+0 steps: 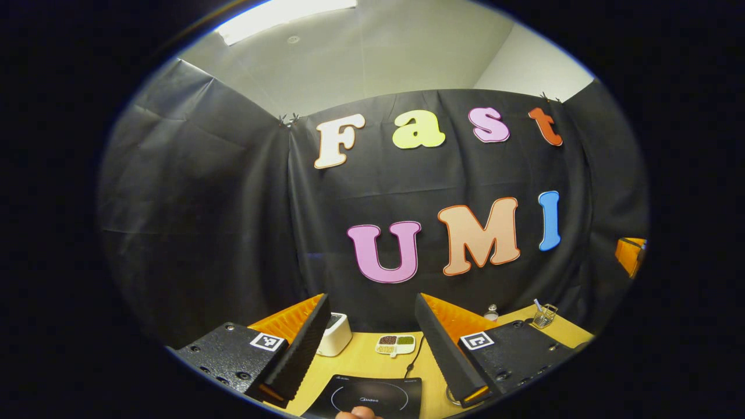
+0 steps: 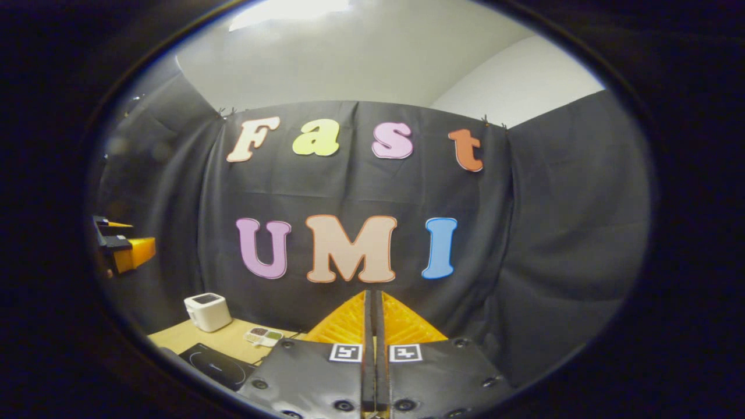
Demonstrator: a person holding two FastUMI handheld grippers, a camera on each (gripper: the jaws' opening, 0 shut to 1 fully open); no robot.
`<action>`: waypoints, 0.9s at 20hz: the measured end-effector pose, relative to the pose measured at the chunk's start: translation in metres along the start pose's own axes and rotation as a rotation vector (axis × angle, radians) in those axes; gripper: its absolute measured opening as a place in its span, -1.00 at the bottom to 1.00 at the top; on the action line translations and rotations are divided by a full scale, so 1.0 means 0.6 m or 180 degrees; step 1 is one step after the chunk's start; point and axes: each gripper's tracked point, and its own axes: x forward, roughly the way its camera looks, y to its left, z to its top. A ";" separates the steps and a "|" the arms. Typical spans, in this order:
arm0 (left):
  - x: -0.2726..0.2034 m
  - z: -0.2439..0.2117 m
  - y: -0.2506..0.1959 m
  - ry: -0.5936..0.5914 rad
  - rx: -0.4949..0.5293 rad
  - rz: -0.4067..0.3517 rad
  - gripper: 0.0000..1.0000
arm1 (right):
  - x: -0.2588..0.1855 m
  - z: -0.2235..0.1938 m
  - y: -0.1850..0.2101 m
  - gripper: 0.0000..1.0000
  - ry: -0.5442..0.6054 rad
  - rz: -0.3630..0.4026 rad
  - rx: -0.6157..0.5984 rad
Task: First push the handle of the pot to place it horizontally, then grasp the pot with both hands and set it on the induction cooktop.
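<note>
Fingers of the left gripper [image 1: 372, 326] stand wide apart in the left gripper view and hold nothing. Between them, down on the light wooden table [image 1: 361, 358], lies the flat black induction cooktop [image 1: 372, 397] with a round ring drawn on it. Behind it sit a small white boxy machine [image 1: 336, 333] and a white tray of brown and green bits [image 1: 396, 344]. A clear glass cup [image 1: 544, 316] stands far off to one side. In the right gripper view, the right gripper [image 2: 373, 326] has its two fingers pressed flat together with nothing between them. The cooktop [image 2: 218, 364] lies low on its left side. I cannot find the pot in these pictures, so I think the first step, pushing its handle, is not begun. Next, both grippers likely need to tip down to find the pot.
</note>
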 end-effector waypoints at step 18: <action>0.009 0.003 0.009 -0.0018 0.0053 0.0043 0.87 | -0.085 -0.388 0.038 -0.94 0.1622 0.0563 -0.0347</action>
